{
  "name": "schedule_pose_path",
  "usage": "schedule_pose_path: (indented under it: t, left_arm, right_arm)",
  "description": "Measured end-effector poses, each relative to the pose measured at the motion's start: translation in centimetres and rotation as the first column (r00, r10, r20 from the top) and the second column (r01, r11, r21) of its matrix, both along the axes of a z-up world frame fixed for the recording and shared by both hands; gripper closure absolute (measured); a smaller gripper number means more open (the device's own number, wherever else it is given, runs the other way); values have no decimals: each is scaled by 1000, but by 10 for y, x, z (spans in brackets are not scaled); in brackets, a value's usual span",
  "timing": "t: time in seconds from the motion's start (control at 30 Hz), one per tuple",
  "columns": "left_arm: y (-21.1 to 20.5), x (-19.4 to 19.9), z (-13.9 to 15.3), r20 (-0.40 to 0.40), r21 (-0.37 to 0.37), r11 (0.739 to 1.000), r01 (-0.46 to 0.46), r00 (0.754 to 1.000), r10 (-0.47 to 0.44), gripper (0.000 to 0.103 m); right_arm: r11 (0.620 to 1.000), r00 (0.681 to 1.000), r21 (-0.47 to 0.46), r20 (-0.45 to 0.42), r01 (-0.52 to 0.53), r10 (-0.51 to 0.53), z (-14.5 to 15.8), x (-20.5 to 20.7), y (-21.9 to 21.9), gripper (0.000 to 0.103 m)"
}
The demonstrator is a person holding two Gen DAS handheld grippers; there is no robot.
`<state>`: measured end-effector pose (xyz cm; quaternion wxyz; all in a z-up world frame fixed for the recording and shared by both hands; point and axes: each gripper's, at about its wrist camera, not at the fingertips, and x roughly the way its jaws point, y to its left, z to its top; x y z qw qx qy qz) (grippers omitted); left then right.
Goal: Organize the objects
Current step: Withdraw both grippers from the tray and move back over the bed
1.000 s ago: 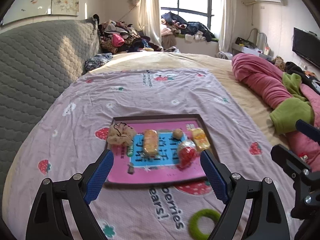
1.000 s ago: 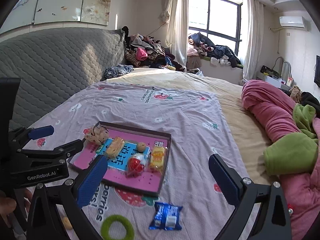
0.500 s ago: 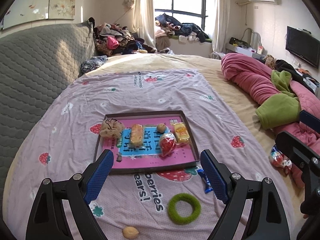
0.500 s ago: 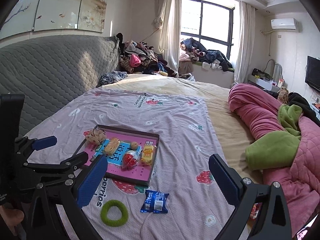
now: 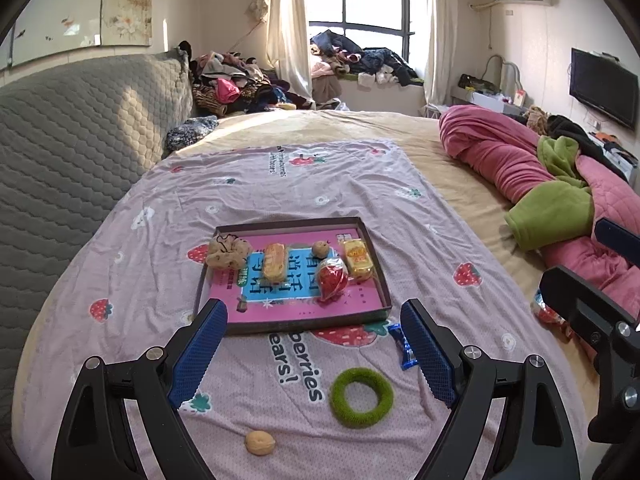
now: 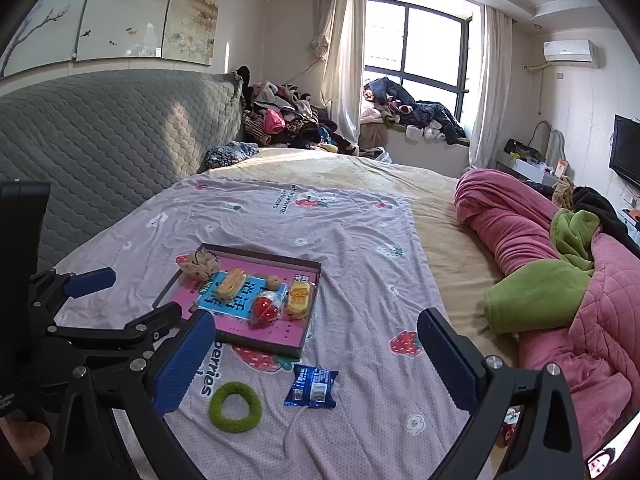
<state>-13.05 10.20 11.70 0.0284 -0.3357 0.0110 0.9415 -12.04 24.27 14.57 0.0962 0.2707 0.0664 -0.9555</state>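
While both grippers hung over the near end of the bed, we judged ourselves between picks: the left gripper (image 5: pixel 314 354) had its jaws spread wide with nothing between them, and the right gripper (image 6: pixel 316 364) stood equally wide and empty.

The tray (image 5: pixel 224 322) lay on the strawberry-print sheet (image 5: pixel 280 184) and already carried a beige scrunchie (image 5: pixel 228 253) at its far-left corner, a wrapped bread roll (image 5: pixel 275 262), a walnut (image 5: pixel 321 249), a yellow packet (image 5: pixel 357 258) and a red-wrapped sweet (image 5: pixel 331 280). Four things lay loose on the sheet: a green hair ring (image 5: pixel 361 397) and a second walnut (image 5: pixel 260 443) nearer us than the tray, a blue snack packet (image 6: pixel 312 386) just off the tray's near-right corner, and a red-and-white wrapper (image 5: pixel 546 314) at the right, partly hidden behind the right gripper's frame.

Our next move, we reckoned, called for lowering one gripper onto a loose thing; the blue snack packet sat closest to the right gripper's line, the green hair ring to the left's.

Room was ample: bare sheet ran wide to the left and beyond the tray. The pink quilt (image 6: pixel 520 240) bounded the right side. The tray's raised rim would need clearing on the way in, and its near half was still free.
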Motion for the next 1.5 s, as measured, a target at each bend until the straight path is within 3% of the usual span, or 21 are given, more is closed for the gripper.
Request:
schedule_pose_path:
  t: [0.97, 1.5]
  left_arm:
    - [12, 35, -56, 79, -1, 1000, 2, 997, -2, 14]
    - [19, 36, -97, 142, 6, 1000, 3, 990, -4, 14]
  right_arm:
    - [1000, 994, 29, 108, 7, -10, -58, 15, 13, 1]
    - [999, 989, 44, 148, 15, -21, -84, 10, 20, 1]
